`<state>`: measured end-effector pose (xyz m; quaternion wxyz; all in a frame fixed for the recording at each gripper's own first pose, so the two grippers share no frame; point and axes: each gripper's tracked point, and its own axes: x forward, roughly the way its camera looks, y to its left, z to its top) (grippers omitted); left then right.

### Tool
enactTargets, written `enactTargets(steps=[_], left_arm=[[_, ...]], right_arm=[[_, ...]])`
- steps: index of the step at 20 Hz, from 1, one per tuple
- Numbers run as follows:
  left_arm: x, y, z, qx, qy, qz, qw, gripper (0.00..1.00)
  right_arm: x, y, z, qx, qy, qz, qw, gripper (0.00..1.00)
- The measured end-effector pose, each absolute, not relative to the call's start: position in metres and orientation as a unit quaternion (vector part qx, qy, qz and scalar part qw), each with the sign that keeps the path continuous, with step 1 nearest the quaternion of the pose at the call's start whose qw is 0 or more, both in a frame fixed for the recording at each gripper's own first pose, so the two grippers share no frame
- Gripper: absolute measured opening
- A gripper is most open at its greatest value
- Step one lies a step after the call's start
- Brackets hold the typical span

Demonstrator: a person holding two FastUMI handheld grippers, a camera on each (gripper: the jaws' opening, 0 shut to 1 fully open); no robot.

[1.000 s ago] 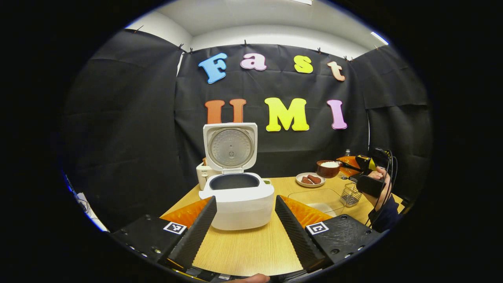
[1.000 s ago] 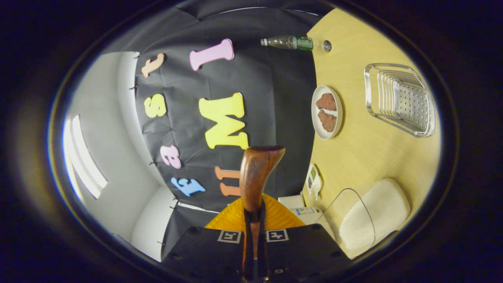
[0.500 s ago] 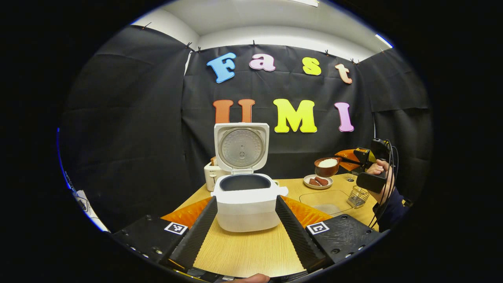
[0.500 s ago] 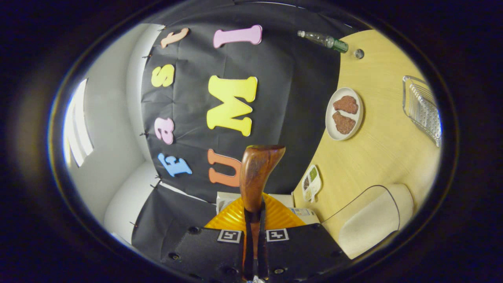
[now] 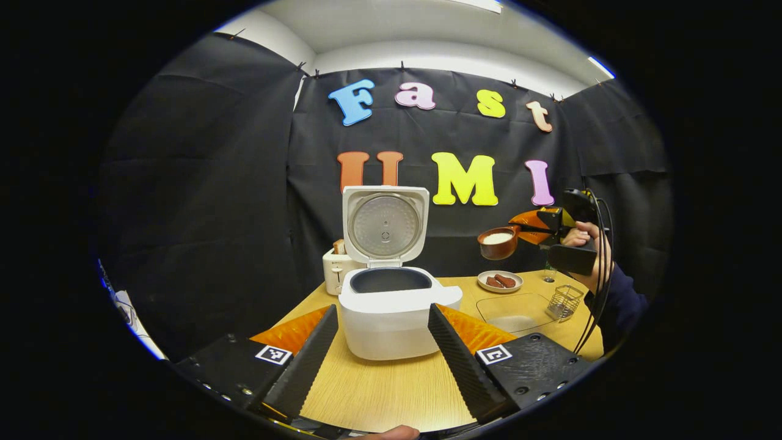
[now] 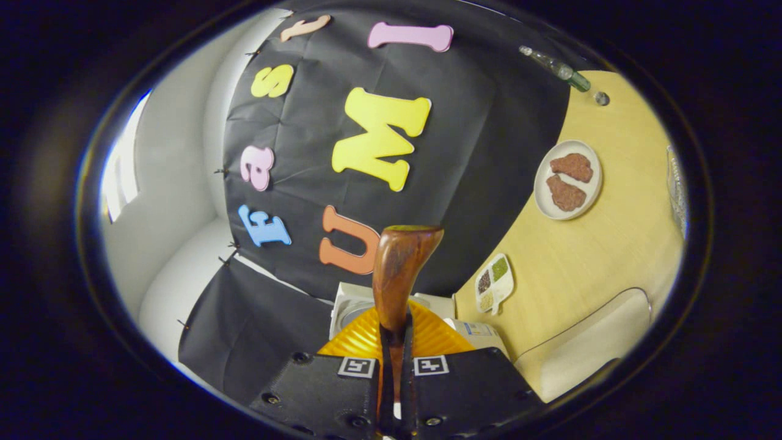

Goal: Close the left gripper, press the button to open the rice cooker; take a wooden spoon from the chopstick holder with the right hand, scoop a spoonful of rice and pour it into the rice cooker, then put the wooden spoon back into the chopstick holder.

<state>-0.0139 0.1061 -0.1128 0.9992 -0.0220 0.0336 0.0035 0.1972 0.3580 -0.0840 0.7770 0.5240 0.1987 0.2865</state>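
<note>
Gripping wooden spoon (image 6: 400, 275) in right tool (image 6: 394, 366) | left tool (image 5: 382, 348) released, facing rice cooker (image 5: 391, 305)

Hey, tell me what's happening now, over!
Left tool open, idle. Right tool shut on wooden spoon, rice aboard, airborne. Rice cooker lid up. Path clear.

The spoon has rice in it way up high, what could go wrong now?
1. The spoon is heaped with rice and is in the air, well right of the open cooker. A tilt on the way could spill grains on the table or the plate below.
2. The right gripper holds only the handle's end, so the spoon might twist.
3. The cooker's upright lid stands behind the pot; a high approach could bump it.
</note>
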Motion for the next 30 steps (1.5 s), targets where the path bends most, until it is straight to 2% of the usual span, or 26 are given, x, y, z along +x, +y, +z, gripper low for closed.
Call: enactTargets(steps=[3, 8, 15, 21, 24, 27, 30], left_arm=[[-0.018, 0.112, -0.109, -0.024, 0.028, 0.002, 0.999, 0.94], [-0.028, 0.117, -0.101, -0.026, 0.016, 0.001, 1.0, 0.94], [-0.034, 0.128, -0.096, -0.028, 0.011, 0.012, 0.999, 0.94], [-0.037, 0.133, -0.095, -0.02, 0.012, 0.017, 1.0, 0.94], [-0.039, 0.137, -0.098, -0.022, 0.015, 0.018, 0.999, 0.94], [-0.043, 0.14, -0.101, -0.022, 0.019, 0.025, 0.999, 0.94], [-0.045, 0.139, -0.098, -0.024, 0.019, 0.024, 0.999, 0.94]], right_arm=[[0.209, 0.397, -0.076, 0.489, 0.208, 0.287, 0.797, 0.09], [0.234, 0.46, -0.08, 0.361, 0.203, 0.29, 0.863, 0.1], [0.262, 0.523, -0.088, 0.199, 0.165, 0.293, 0.921, 0.1], [0.259, 0.554, -0.079, 0.072, 0.101, 0.318, 0.94, 0.1], [0.255, 0.559, -0.073, -0.009, 0.042, 0.298, 0.953, 0.1], [0.233, 0.579, -0.073, -0.09, -0.015, 0.316, 0.944, 0.1], [0.215, 0.587, -0.074, -0.117, -0.042, 0.332, 0.935, 0.1]])
